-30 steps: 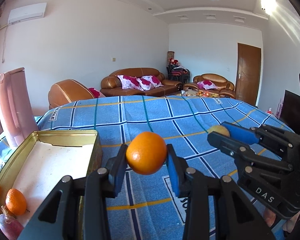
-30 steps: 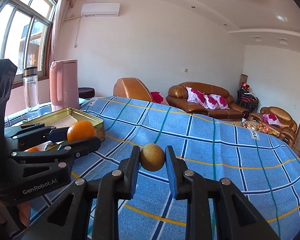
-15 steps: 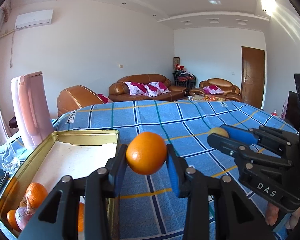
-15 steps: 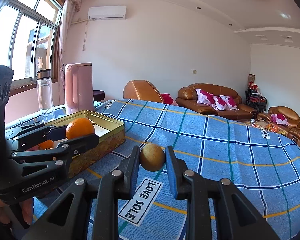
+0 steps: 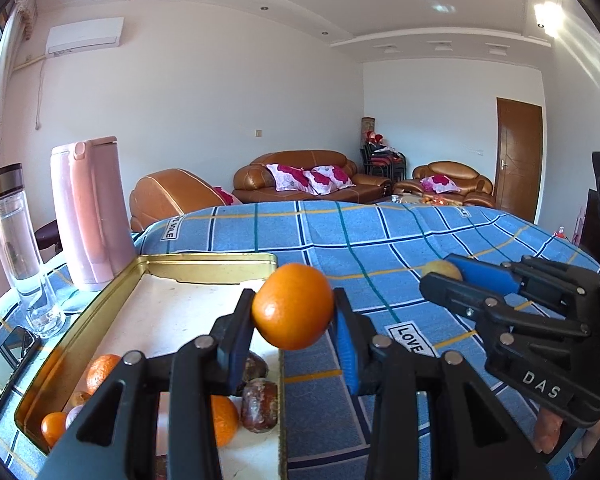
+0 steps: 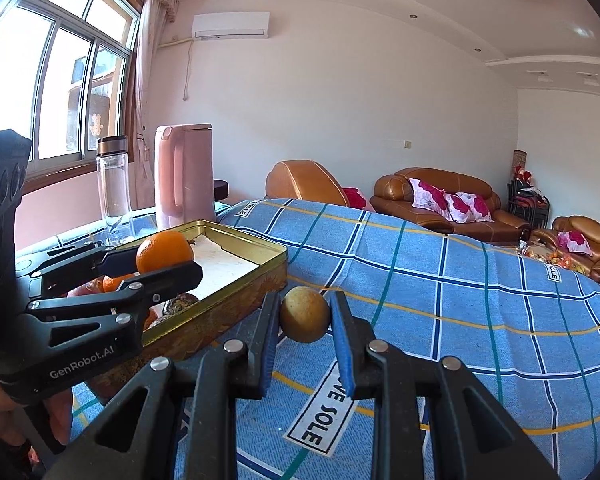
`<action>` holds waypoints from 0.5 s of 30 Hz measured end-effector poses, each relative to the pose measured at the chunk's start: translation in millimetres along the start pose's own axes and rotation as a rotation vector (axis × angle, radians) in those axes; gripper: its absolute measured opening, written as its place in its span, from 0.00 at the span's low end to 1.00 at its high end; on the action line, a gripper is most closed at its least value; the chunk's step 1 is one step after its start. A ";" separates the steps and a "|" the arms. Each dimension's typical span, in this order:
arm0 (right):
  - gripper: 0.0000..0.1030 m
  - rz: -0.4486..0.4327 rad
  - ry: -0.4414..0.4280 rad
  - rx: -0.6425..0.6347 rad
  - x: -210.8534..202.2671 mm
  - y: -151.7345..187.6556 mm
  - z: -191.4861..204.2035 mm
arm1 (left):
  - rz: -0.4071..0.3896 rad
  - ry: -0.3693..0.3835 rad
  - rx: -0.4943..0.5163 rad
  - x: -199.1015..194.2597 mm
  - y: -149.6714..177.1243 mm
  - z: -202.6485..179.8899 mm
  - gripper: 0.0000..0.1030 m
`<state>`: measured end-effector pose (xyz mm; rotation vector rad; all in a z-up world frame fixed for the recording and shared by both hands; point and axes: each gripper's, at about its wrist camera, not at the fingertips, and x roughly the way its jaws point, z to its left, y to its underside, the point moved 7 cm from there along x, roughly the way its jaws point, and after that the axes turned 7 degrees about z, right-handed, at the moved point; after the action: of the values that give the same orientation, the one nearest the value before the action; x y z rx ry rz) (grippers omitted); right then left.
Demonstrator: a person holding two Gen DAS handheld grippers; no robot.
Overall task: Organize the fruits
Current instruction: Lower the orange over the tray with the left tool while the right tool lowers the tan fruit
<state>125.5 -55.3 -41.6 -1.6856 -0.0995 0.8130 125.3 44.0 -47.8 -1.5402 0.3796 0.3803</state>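
Observation:
My left gripper (image 5: 293,316) is shut on an orange (image 5: 293,306) and holds it above the right edge of a gold tin tray (image 5: 204,261). Several fruits lie in the tray's near end: oranges (image 5: 102,372) and dark brown fruits (image 5: 260,404). My right gripper (image 6: 305,322) is shut on a small yellow-brown round fruit (image 6: 305,314), in the air just right of the tray (image 6: 260,258) over the blue checked cloth. In the left wrist view the right gripper (image 5: 440,276) shows at the right; in the right wrist view the left gripper (image 6: 156,264) shows at the left with the orange (image 6: 165,251).
A pink kettle (image 5: 90,212) and a clear bottle (image 5: 14,240) stand beyond the tray at the left, and a phone (image 5: 6,364) lies by the bottle. Blue checked cloth (image 6: 460,300) covers the table to the right. Brown sofas line the far wall.
Both grippers have swung left with their fruits. The tray now fills more of both views, and the orange hangs over the tray's right edge.

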 end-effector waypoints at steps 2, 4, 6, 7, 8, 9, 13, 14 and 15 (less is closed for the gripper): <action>0.26 -0.003 -0.006 -0.008 -0.1 -2.6 5.1 | 0.001 -0.008 -0.009 -1.9 0.7 7.7 0.38; 0.26 -0.005 -0.017 -0.014 0.5 -5.4 10.5 | 0.001 -0.022 -0.015 -4.2 2.2 15.6 0.38; 0.26 -0.007 -0.029 -0.017 1.6 -8.1 15.7 | 0.001 -0.033 -0.018 -6.6 4.1 22.0 0.38; 0.26 -0.007 -0.036 -0.018 2.3 -9.4 18.5 | 0.001 -0.035 -0.021 -8.0 4.7 25.2 0.38; 0.26 -0.008 -0.040 -0.021 2.8 -10.3 21.1 | 0.000 -0.040 -0.023 -9.1 5.6 28.5 0.38; 0.26 -0.007 -0.044 -0.026 3.7 -11.2 24.6 | -0.001 -0.046 -0.023 -10.3 6.4 31.2 0.38; 0.26 -0.006 -0.061 -0.046 7.2 -15.4 37.4 | -0.007 -0.068 -0.019 -16.5 7.7 40.4 0.38; 0.26 -0.007 -0.067 -0.050 7.8 -17.0 40.6 | -0.009 -0.076 -0.018 -17.8 7.7 43.3 0.38; 0.26 -0.007 -0.075 -0.053 8.8 -19.0 43.7 | -0.011 -0.083 -0.019 -18.6 7.9 46.6 0.38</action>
<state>114.5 -9.3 -31.1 -1.7033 -0.1796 0.8751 105.1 90.6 -46.2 -1.5395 0.3027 0.4391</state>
